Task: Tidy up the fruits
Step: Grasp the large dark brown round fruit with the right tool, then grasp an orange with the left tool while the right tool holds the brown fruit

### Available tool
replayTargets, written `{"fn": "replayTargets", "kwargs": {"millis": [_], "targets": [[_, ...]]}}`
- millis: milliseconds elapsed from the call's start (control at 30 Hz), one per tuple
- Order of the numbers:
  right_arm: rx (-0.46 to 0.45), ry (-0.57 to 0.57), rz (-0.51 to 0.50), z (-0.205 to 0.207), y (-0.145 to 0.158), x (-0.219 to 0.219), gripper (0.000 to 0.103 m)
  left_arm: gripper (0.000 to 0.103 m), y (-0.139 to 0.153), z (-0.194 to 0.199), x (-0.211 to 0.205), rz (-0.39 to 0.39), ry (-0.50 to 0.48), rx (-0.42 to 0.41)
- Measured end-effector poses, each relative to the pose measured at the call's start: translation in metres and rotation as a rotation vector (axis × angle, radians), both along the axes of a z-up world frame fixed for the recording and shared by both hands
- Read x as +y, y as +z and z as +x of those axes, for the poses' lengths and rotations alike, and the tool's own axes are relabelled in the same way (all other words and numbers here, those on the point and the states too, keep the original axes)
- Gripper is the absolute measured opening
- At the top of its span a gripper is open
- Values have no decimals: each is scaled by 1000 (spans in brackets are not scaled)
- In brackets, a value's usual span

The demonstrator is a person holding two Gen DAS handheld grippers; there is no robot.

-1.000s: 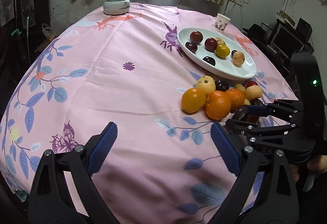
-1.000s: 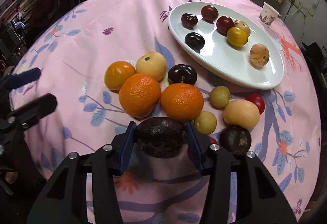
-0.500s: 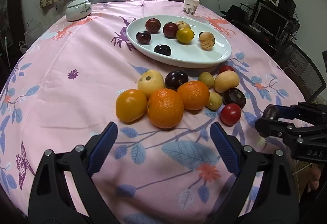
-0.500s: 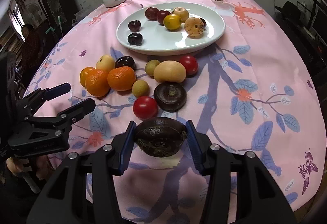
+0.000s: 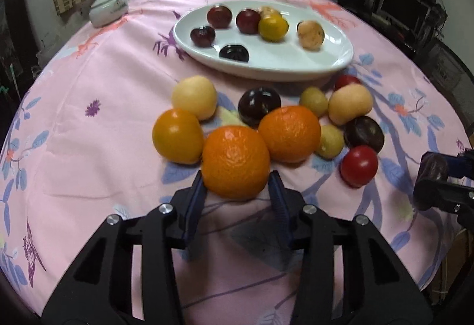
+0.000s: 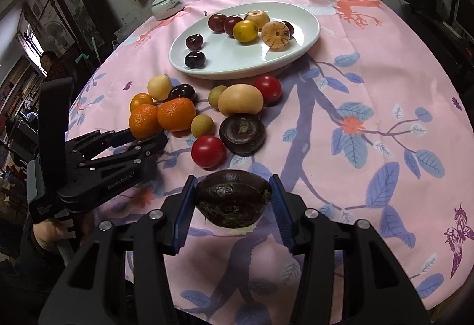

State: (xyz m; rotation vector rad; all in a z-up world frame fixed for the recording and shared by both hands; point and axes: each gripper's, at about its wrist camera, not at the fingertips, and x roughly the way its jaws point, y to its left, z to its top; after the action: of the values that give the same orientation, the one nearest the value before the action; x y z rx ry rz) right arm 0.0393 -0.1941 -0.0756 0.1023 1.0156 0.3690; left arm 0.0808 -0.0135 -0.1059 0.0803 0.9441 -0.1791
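The near orange (image 5: pixel 235 162) sits at the front of the fruit cluster on the pink tablecloth (image 5: pixel 89 147), directly between the left gripper (image 5: pixel 236 196)'s blue pads, which look closed against its sides; it touches a second orange (image 5: pixel 290 133) behind. The white oval plate (image 5: pixel 334 58) lies straight beyond the cluster, already holding plums, a yellow fruit and a tan one. The right gripper (image 6: pixel 232 200) hangs off to the right, clamped on a dark brown fruit (image 6: pixel 232 200), well short of the plate.
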Motion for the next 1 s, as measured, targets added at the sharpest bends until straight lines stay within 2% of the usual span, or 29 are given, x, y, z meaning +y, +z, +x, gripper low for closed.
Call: {"fn": "replayTargets", "kwargs": {"millis": [100, 167, 467, 733, 1000], "targets": [[-4, 6, -7, 0, -1, 4, 50, 38, 2, -1, 8, -53, 19, 3], [-7, 8, -16, 0, -1, 6, 50, 37, 3, -4, 15, -95, 22, 8], [-34, 19, -20, -6, 8, 18, 50, 37, 30, -30, 28, -176, 15, -51], [-48, 21, -17, -10, 12, 21, 50, 37, 47, -49, 24, -192, -23, -83], [-44, 27, -19, -4, 11, 23, 50, 37, 55, -44, 22, -197, -32, -94]]}}
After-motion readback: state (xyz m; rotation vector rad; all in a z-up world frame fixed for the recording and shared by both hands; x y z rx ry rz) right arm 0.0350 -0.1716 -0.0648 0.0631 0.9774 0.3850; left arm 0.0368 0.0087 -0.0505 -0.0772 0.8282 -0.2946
